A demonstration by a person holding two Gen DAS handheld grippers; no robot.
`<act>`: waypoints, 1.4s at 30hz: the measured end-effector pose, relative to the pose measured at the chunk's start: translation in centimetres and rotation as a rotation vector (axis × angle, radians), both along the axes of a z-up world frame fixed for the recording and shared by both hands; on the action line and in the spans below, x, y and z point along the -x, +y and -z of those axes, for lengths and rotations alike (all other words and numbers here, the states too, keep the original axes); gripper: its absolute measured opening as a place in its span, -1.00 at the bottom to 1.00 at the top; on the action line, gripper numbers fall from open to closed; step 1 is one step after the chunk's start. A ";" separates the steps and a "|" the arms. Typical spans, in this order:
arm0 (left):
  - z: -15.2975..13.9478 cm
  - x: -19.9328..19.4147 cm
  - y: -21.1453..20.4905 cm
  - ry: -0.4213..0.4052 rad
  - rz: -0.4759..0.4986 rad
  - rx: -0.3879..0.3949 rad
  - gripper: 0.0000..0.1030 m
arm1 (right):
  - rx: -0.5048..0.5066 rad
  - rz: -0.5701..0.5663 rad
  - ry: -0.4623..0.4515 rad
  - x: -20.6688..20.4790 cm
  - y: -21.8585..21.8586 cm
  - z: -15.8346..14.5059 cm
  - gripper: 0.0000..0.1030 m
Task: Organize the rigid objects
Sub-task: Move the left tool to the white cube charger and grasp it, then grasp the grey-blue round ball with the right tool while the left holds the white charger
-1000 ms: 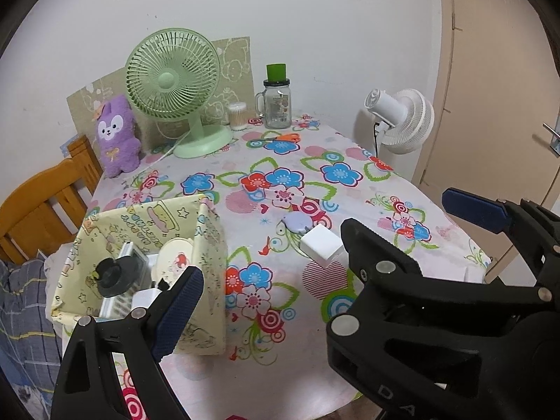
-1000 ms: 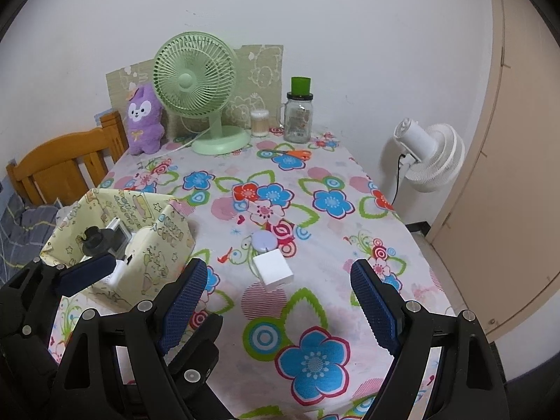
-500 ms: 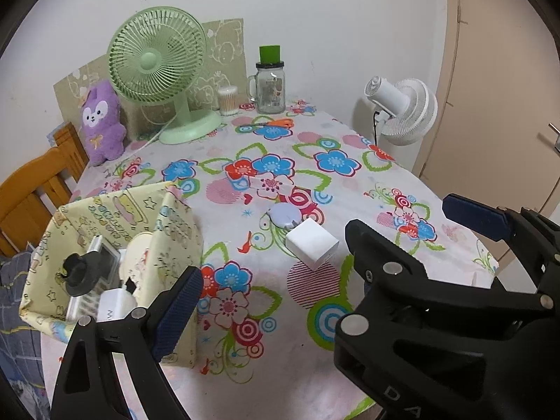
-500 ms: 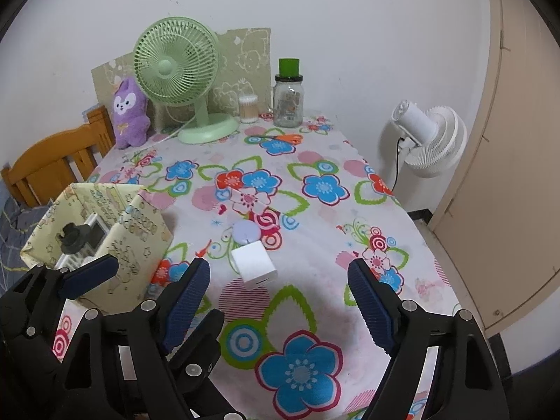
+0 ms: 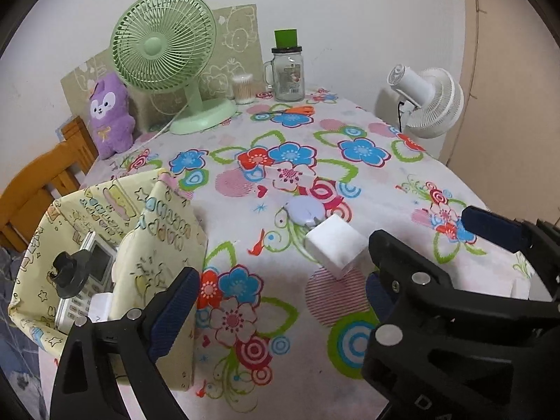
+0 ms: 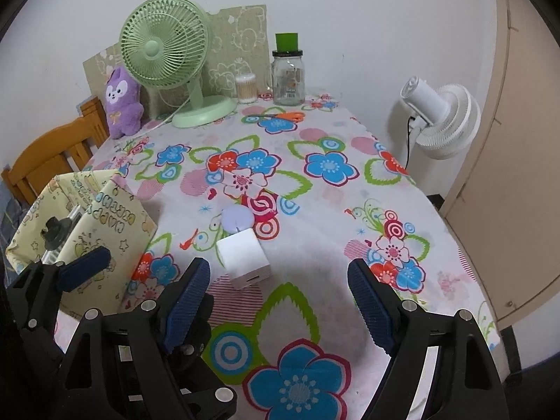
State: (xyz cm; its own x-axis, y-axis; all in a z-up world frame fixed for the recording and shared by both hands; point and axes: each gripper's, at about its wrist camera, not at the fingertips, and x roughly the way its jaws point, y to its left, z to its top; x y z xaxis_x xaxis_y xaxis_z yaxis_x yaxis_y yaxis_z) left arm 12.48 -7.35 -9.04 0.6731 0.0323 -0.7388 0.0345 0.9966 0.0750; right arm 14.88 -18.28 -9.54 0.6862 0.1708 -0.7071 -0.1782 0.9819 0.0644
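The right hand-held gripper [image 6: 280, 301], jaws wide apart and empty, hangs just short of the white cube [image 6: 244, 258] on the bench [image 6: 350, 217], which lies ahead, nearer its left finger, while the equally open left hand-held gripper [image 5: 280, 280] sits farther off beside the yellow box [image 5: 164, 231].

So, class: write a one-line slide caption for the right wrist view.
Open right gripper above a white charger on the floral tablecloth.

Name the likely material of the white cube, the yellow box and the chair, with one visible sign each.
White cube: probably hard plastic; smooth matte faces, crisp edges, a small slot. Yellow box: seemingly card wrapped in printed paper; creased, folded corners. Chair: wood, apparently varnished; orange-brown with a slight sheen.
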 end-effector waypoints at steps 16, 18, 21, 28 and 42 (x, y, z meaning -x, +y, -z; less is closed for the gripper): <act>2.8 -4.4 -2.9 0.081 0.051 0.034 0.88 | 0.023 0.045 0.036 -3.8 -3.2 2.4 0.62; 3.2 -4.8 -3.0 0.089 0.051 0.034 0.88 | 0.025 0.049 0.046 -4.3 -3.5 2.8 0.62; 3.8 -5.5 -3.0 0.102 0.047 0.038 0.88 | 0.025 0.053 0.059 -5.0 -3.8 3.4 0.62; 4.8 -6.4 -3.1 0.123 0.049 0.059 0.77 | 0.020 0.052 0.085 -6.3 -4.0 4.6 0.62; 5.0 -6.5 -3.1 0.134 0.093 0.086 0.17 | 0.033 0.040 0.097 -7.2 -3.1 5.2 0.62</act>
